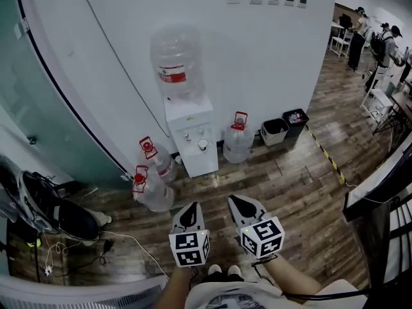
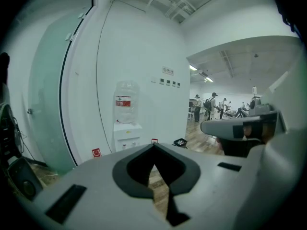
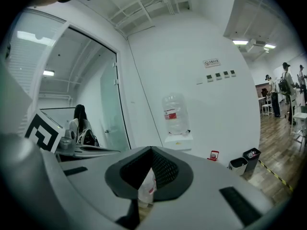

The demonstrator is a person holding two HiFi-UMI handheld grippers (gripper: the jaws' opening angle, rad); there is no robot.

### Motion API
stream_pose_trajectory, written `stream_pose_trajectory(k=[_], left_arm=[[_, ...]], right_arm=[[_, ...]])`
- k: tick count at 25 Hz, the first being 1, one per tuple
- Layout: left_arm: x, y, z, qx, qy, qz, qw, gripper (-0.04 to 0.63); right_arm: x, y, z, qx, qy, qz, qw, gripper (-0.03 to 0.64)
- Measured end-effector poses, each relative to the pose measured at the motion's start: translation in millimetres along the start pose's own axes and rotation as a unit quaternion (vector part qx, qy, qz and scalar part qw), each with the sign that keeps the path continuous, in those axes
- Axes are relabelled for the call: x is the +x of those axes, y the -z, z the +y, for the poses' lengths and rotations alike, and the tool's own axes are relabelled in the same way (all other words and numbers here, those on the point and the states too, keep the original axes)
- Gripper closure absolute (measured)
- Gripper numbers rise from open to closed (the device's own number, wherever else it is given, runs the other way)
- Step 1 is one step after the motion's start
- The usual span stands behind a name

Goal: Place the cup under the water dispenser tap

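L gripper (image 1: 191,210) & R gripper (image 1: 237,203) both pressed together, empty, no cup in sight: reaching dispenser (image 1: 191,137) w/o one would achieve nothing, & might bump jugs (image 1: 154,192).

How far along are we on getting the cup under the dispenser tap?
Done: nothing visible yet. In hand: nothing. The left gripper and right gripper are both shut and empty, pointing toward the water dispenser, which stands against the wall across the floor. Left: find the cup, which I can't make out in any view, grasp it and set it in the dispenser.
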State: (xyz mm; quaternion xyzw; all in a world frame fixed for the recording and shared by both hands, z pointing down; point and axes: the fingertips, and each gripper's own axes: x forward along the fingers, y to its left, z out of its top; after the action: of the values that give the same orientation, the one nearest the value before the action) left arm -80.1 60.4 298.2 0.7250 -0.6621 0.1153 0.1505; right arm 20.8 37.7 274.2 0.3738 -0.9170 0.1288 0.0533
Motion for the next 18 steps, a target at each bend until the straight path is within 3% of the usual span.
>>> stream_pose_trajectory(k=[18], left_arm=[[-26, 5, 9, 0.014, 0.006, -0.011, 0.9998, 0.545]], right_arm=[[-11, 0, 22, -0.007, 0.012, -0.015, 1.000, 0.597]])
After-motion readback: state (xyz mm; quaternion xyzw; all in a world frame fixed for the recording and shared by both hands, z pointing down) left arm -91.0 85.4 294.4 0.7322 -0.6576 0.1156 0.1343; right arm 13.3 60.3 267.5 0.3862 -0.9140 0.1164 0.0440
